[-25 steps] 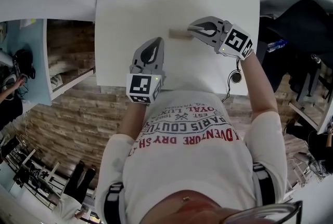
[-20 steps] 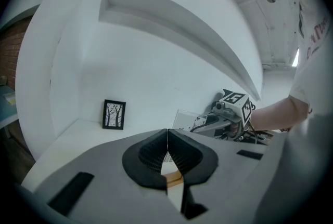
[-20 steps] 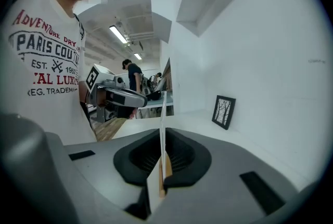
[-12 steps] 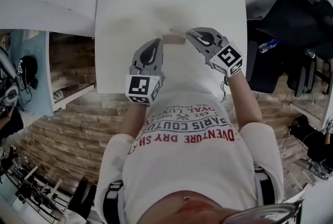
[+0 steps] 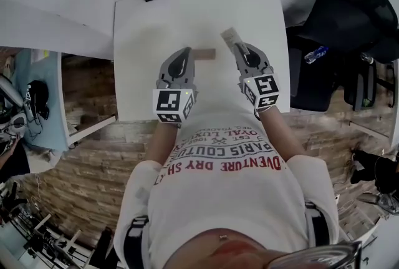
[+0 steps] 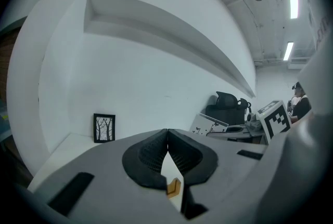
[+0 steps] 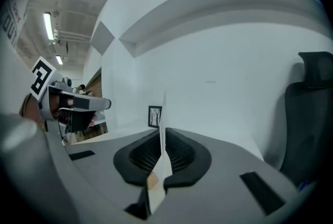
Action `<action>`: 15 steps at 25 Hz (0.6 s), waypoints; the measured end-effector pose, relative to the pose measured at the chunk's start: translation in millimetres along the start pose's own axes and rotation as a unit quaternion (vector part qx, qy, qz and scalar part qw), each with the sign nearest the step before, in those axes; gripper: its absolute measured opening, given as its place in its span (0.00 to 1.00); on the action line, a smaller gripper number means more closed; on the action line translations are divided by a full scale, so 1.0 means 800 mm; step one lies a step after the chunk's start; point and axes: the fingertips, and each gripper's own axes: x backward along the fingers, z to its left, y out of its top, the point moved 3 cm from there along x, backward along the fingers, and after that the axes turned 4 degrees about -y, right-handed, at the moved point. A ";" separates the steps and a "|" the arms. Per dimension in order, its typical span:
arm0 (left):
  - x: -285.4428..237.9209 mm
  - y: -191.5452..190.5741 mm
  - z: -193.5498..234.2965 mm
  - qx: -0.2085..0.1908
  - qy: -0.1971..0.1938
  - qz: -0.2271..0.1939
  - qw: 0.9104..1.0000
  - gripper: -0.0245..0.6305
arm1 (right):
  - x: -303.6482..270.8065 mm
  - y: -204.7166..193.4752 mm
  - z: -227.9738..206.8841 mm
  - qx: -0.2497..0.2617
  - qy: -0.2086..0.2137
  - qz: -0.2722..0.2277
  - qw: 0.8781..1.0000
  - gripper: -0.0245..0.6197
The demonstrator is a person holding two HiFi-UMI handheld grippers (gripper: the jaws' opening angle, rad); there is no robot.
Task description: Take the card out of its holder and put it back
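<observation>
step: card out, re-seat it | right gripper (image 5: 240, 48) clenched on card (image 5: 230, 35), up and right of holder (image 5: 204, 53) | left gripper (image 5: 185, 51) shut, empty, tip just beside holder | I'd square the card's edge over the slot, lower straight, brace holder

In the head view the card (image 5: 229, 34) has its near end buried in the right gripper (image 5: 236, 45). In the right gripper view it stands edge-on, so its face cannot be read. The 9 o'clock end of the holder (image 5: 207, 53) lies under the tip of the left gripper (image 5: 187, 50); whether they touch cannot be told. The left gripper view hides the holder behind its jaws. At 3 o'clock in the right gripper view a chair (image 7: 312, 114) is cut by the edge.
</observation>
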 end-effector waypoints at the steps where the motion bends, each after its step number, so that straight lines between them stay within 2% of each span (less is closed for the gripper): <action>1: 0.001 0.000 -0.002 0.001 -0.002 0.000 1.000 0.07 | 0.003 -0.001 -0.004 -0.005 -0.015 -0.001 1.000 0.09; 3: 0.002 0.001 -0.005 0.000 -0.004 -0.001 1.000 0.07 | 0.008 -0.002 -0.010 -0.015 -0.033 0.000 0.999 0.09; 6: 0.005 0.003 -0.005 -0.002 0.002 -0.001 1.000 0.07 | 0.010 -0.004 -0.010 -0.026 -0.040 0.003 0.999 0.09; 11: 0.007 0.001 -0.012 0.000 -0.009 0.002 1.000 0.07 | 0.013 -0.010 -0.001 -0.020 -0.025 0.011 0.999 0.09; 15: 0.009 0.004 -0.017 -0.014 -0.013 0.002 1.000 0.07 | 0.009 -0.009 0.002 -0.018 -0.013 0.017 1.000 0.09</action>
